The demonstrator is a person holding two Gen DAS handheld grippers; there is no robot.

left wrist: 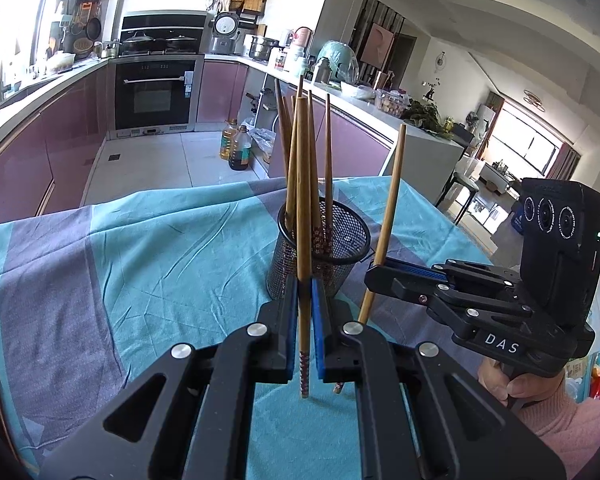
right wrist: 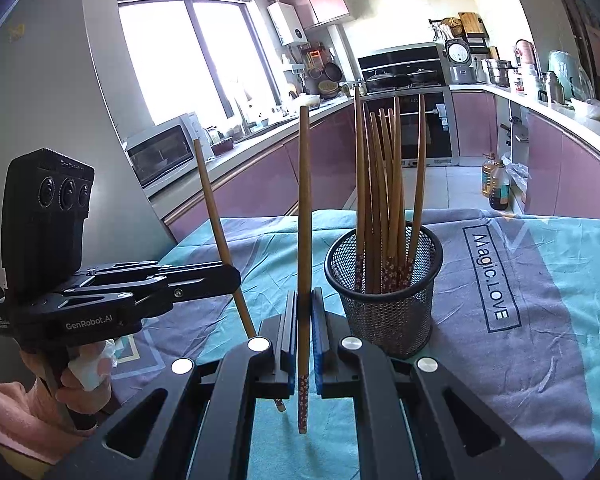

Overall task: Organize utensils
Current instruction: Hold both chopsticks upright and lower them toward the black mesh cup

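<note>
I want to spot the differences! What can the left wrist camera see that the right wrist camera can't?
Only the left wrist view shows the right hand-held gripper from the side, clamped on a chopstick, and the bright living room behind it.

Only the right wrist view shows the left hand-held gripper from the side, the microwave, the big window and the "Magic.LOVE" print on the cloth.

Both show the mesh cup full of chopsticks, the blue cloth, the oven, and a chopstick pinched upright between the camera's own fingers.

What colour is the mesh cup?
Black mesh cup, clearest in the right wrist view.
</note>
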